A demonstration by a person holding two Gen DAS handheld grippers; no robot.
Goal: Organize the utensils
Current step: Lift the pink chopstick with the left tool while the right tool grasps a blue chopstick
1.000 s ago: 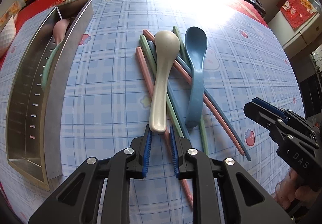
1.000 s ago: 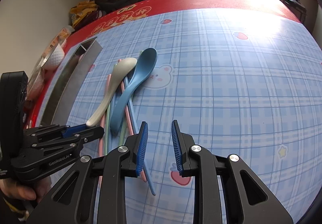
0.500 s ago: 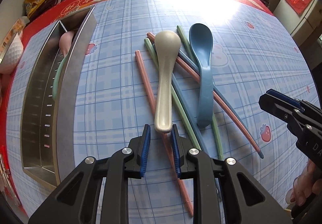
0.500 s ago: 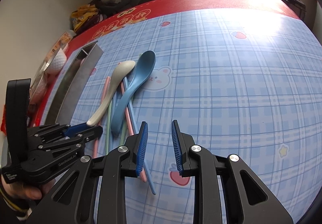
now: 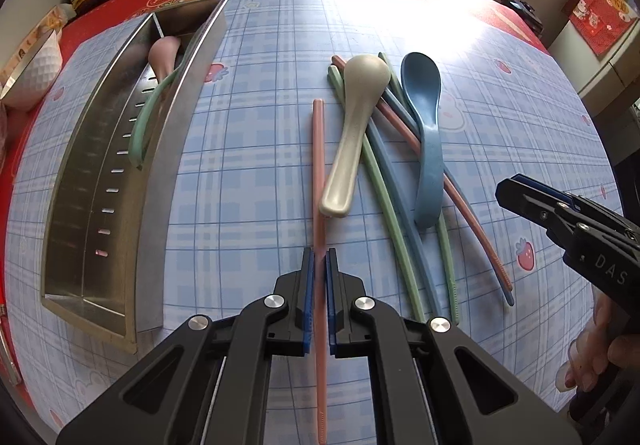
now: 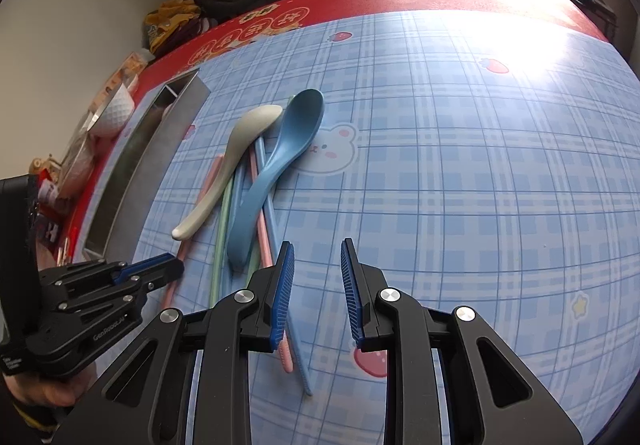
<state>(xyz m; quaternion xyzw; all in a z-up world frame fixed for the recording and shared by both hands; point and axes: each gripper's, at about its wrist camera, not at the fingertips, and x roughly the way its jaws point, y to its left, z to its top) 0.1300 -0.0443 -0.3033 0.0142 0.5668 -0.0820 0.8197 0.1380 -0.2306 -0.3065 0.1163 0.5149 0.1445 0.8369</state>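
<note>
Left gripper (image 5: 319,261) pinching pink chopstick (image 5: 318,165) near midlength; light, stiff, slippery. Right gripper (image 6: 316,265) spread, empty.

Ahead of your left gripper (image 5: 319,265): brushed-metal utensil tray (image 5: 100,185), matt plastic spoons (image 5: 352,137) and chopsticks (image 5: 318,173); glossy vinyl tablecloth (image 5: 248,165); ribbed blue pads (image 6: 283,293).

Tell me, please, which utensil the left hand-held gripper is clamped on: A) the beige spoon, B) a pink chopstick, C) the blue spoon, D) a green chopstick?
B: the left hand-held gripper has its blue pads pressed on the pink chopstick, which runs straight between them beside the beige spoon.
</note>
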